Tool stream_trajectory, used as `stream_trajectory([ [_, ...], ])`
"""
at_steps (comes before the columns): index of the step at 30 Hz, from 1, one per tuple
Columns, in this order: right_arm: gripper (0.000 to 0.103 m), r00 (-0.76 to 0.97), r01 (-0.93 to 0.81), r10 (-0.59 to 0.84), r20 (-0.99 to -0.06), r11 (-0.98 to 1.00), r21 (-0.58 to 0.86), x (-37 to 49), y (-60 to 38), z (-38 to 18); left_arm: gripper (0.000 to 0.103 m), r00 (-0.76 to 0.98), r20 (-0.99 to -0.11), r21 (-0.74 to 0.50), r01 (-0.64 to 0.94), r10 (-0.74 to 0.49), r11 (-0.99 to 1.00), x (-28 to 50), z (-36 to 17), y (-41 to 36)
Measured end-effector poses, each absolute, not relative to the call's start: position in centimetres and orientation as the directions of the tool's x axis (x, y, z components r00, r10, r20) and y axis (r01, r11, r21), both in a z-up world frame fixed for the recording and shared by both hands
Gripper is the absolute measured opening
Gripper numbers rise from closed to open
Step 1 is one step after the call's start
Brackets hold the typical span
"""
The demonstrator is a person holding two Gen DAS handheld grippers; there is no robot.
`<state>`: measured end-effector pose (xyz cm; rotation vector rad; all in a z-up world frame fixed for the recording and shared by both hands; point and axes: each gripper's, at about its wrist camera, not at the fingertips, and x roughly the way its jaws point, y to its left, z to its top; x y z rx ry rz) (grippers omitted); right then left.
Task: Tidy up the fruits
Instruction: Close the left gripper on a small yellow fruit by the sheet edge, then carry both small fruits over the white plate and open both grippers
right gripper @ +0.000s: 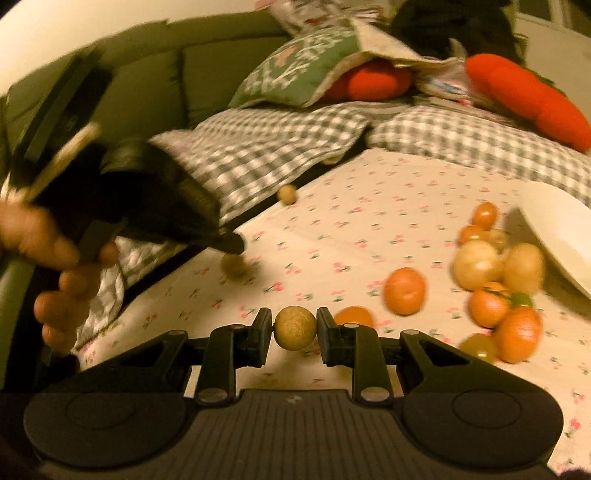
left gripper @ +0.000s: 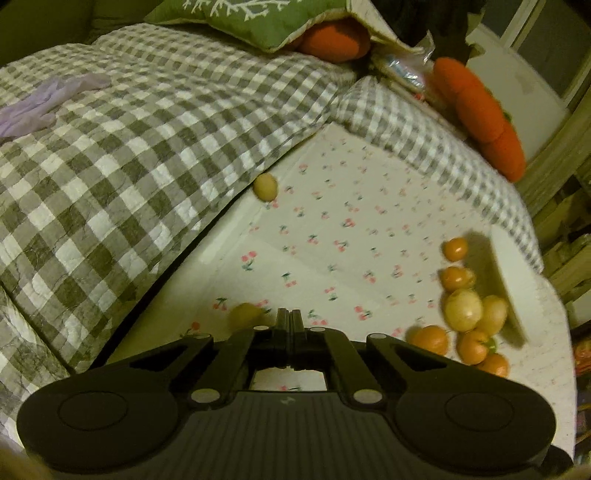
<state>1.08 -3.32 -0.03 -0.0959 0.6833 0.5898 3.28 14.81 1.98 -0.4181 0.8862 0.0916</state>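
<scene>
My right gripper [right gripper: 294, 328] is shut on a small round tan fruit [right gripper: 295, 328] and holds it just above the cherry-print cloth [right gripper: 369, 229]. A pile of orange and pale yellow fruits [right gripper: 495, 280] lies beside a white plate [right gripper: 557, 236] at the right. My left gripper [left gripper: 290, 325] is shut and empty; in the right wrist view it [right gripper: 231, 243] hovers over a small tan fruit [right gripper: 233, 265]. That fruit [left gripper: 243, 314] lies just left of its fingertips. Another tan fruit [left gripper: 265, 187] rests against the checked quilt. The pile [left gripper: 465, 314] and the plate [left gripper: 511, 280] sit at the right.
A grey-checked quilt [left gripper: 129, 155] is heaped at the left and back. Orange plush cushions [left gripper: 484, 114] and a green patterned pillow [left gripper: 266, 18] lie behind. A purple cloth [left gripper: 40, 103] lies on the quilt. A green sofa back [right gripper: 147, 85] stands at the far left.
</scene>
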Motion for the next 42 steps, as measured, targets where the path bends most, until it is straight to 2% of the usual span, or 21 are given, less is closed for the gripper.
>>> stream_trajectory([
  [6,0.023,0.654,-0.484,0.472,-0.591,0.862,0.153,1.8,-5.8,1.6,0.0,0.654,-0.742,-0.361,-0.206,-0.146,0.91,2.7,3.1,14.1],
  [11,0.023,0.642,-0.47,0.467,-0.608,0.866,0.168,1.8,-6.1,1.1,0.0,0.607,-0.795,-0.266,-0.319,-0.02,0.91,3.5,2.0,15.3],
  [12,0.024,0.637,-0.473,0.467,-0.613,0.865,0.167,1.8,-6.0,0.9,0.003,0.592,-0.806,-0.262,-0.34,-0.011,0.903,3.6,1.6,15.5],
  [13,0.024,0.633,-0.478,0.469,-0.616,0.863,0.165,1.8,-5.8,0.9,0.016,0.582,-0.813,-0.258,-0.349,-0.007,0.901,3.7,1.2,15.6],
  [14,0.024,0.63,-0.482,0.472,-0.617,0.86,0.166,1.7,-5.8,1.0,0.026,0.576,-0.817,-0.252,-0.351,-0.004,0.902,3.8,0.9,15.5],
  [17,0.024,0.629,-0.493,0.478,-0.613,0.855,0.161,1.6,-5.6,1.3,0.035,0.556,-0.831,-0.198,-0.347,0.031,0.917,4.6,0.2,14.8],
  [19,0.024,0.631,-0.493,0.478,-0.612,0.855,0.16,1.6,-5.7,1.4,0.034,0.548,-0.833,-0.15,-0.346,0.07,0.926,5.2,-0.2,14.1],
  [20,0.024,0.633,-0.49,0.476,-0.611,0.857,0.159,1.7,-5.8,1.4,0.03,0.548,-0.833,-0.134,-0.337,0.078,0.932,5.4,-0.4,13.9],
  [22,0.024,0.641,-0.481,0.47,-0.607,0.862,0.16,1.7,-6.2,1.7,0.015,0.551,-0.83,-0.108,-0.315,0.089,0.943,5.7,-0.5,13.3],
  [27,0.024,0.668,-0.463,0.46,-0.584,0.872,0.157,1.7,-7.4,2.8,0.014,0.603,-0.789,-0.042,-0.247,0.12,0.968,5.6,0.9,11.6],
  [42,0.024,0.79,-0.311,0.311,-0.529,0.946,0.091,4.3,-15.8,8.2,0.014,0.743,-0.669,0.045,-0.001,0.031,0.999,5.3,6.5,2.4],
])
